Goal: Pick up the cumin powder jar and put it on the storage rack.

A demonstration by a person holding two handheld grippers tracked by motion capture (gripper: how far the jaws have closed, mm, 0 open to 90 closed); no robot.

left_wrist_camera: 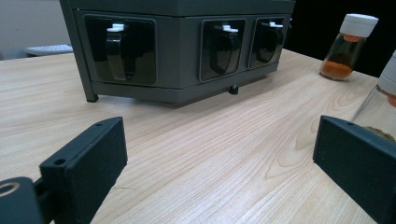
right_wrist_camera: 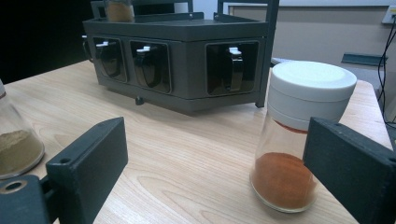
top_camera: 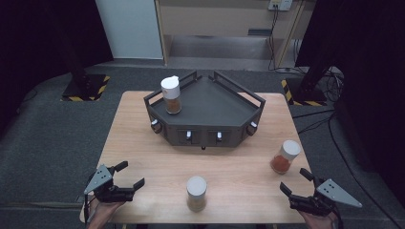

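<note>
Red jar (top_camera: pixel 285 156): upright on the bench, right side, just ahead of the right tongs; white cap, orange-red powder at the bottom; in the right gripper view (right_wrist_camera: pixel 300 140) close to the right-hand jaw, not clamped.
Right tongs (top_camera: pixel 297 183): spread wide, empty, near the bench's front right corner; held in a hand (top_camera: pixel 319 220) at the bottom edge; grey plate on top.
Middle jar (top_camera: pixel 196 193): upright near the front edge, between the two tongs; white cap, tan powder; at the left edge of the right gripper view (right_wrist_camera: pixel 16 140), at the right edge of the left gripper view (left_wrist_camera: pixel 380 109).
Left tongs (top_camera: pixel 132 175): spread wide, empty, at the front left corner, well apart from the middle jar.
Rack (top_camera: pixel 205 107): dark, angled, at the far middle of the bench; row of recessed clips with white tips along its front.
Top jar (top_camera: pixel 171 94): upright on the rack's left part, white cap, brownish powder.
Bench (top_camera: pixel 143 152): pale wood.
</note>
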